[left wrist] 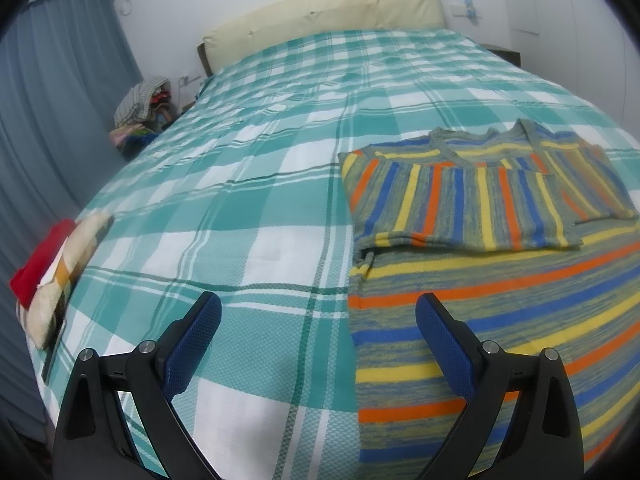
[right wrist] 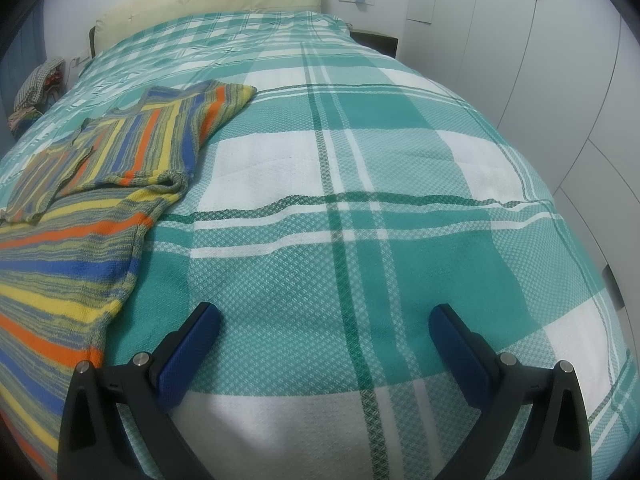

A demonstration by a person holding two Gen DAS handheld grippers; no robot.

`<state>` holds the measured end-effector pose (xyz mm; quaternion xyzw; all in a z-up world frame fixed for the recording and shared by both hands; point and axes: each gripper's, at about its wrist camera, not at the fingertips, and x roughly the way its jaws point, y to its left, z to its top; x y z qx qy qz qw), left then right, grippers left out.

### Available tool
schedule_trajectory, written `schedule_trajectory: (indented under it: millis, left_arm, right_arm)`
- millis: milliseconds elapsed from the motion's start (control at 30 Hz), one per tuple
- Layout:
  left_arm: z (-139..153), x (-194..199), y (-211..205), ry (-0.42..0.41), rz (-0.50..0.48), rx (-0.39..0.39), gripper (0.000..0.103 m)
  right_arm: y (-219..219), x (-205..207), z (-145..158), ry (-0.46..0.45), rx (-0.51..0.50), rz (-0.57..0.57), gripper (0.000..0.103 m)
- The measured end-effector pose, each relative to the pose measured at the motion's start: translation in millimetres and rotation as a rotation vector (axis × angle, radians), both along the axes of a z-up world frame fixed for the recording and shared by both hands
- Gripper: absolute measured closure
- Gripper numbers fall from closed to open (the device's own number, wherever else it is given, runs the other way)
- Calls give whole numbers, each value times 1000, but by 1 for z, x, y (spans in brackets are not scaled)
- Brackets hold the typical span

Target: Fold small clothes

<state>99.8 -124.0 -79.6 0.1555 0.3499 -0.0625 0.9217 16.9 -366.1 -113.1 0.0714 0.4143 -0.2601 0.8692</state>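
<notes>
Blue-padded left tongs hang released, nothing held, straddling the striped sweater's left edge; right tongs are likewise spread wide over bare plaid bedspread, just beside the right edge. Sweater lies flat on the bed w/ both sleeves crossed over the chest. Next fold prob. hem to neck: both hem corners should be pinched evenly, lifted together, stripes kept square. Knit is orange/yellow/blue on grey-green.

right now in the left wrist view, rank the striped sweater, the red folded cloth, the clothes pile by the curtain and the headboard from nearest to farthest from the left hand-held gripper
From the left hand-held gripper:
1. striped sweater, under its right finger, on the bed's right side.
2. red folded cloth, at the bed's left edge.
3. clothes pile, far left by the curtain.
4. headboard, cream, at the bed's far end.
</notes>
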Motion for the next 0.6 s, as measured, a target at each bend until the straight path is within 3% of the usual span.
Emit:
schedule_trajectory:
  millis: [600]
  left_arm:
    - [-1,0,-3,-5,-15,0,5]
  right_arm:
    - [0,1,0,1,0,1,0]
